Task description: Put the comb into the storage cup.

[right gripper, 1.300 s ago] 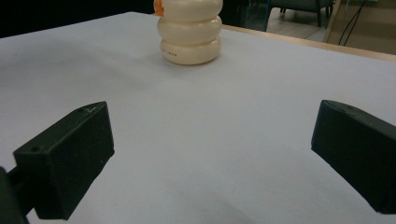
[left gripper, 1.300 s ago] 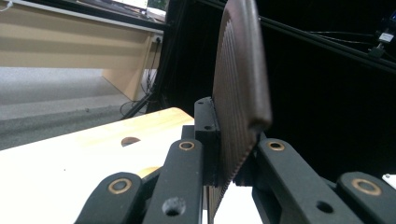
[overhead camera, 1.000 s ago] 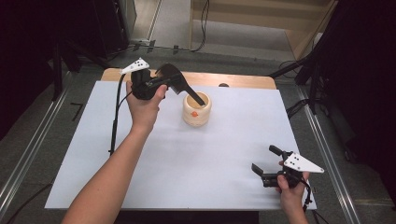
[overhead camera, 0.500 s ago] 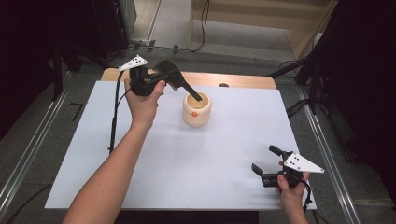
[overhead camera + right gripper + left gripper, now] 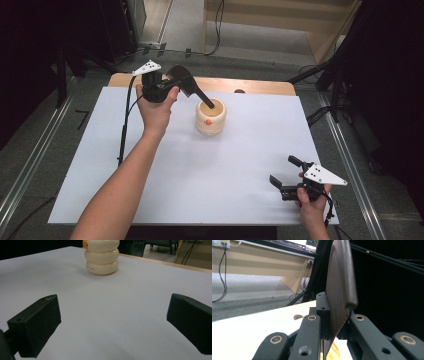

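So the left gripper [image 5: 176,85] sits at about 11 o'clock on the white table [image 5: 100,165], and its jaws are clamped on a dark brush [image 5: 187,82]. In the left gripper view the brush head [image 5: 340,287] is pinched right between the two jaws, standing up edge-on, with the ribbed face turned to the left. From the high view, the brush's thin handle runs away from the jaws toward 4 o'clock and slants down, and its tip sits inside the mouth of the cream pot [image 5: 210,118]. Can't tell if the tip touches the bottom; it's too small in the shot.

The pot is a stubby thing made of stacked rings, with a little orange blob on the side near the rim. It stands near the middle of the table, a bit toward the far edge, just to the 4 o'clock side of the left gripper.

The right gripper [image 5: 287,175] is down at 5 o'clock, near the table's front edge, well apart from the pot. Its jaws are spread wide with nothing between them, just bare table. In the right gripper view the pot [image 5: 102,258] shows at 12 o'clock, far beyond the jaws.
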Demonstrator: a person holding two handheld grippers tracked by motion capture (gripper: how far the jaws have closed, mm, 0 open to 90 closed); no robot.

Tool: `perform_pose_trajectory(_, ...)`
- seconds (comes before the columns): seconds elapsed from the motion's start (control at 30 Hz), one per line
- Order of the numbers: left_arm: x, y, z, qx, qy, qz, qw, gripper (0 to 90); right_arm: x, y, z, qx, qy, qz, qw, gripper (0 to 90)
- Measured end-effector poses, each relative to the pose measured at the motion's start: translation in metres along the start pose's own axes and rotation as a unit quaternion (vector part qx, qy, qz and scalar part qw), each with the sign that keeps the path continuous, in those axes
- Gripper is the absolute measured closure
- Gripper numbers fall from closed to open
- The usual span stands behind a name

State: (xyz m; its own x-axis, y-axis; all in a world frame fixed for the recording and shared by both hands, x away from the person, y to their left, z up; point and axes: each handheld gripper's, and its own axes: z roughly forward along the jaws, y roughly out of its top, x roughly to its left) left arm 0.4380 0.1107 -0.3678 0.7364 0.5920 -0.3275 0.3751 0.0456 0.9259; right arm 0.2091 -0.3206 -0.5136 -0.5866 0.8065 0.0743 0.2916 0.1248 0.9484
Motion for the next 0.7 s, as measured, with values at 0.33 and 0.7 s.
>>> perform_pose_trajectory(0.33,0.003,-0.009,0.01,0.015,0.004,0.0,0.9999,83.8,0.0,0.0,0.0,0.0,0.0,0.0,1.0,0.0)
perform_pose_trajectory(0.7,0.005,-0.015,0.018,0.028,0.006,-0.003,0.9996,83.9,0.0,0.0,0.0,-0.001,0.002,-0.001,1.0,0.0)
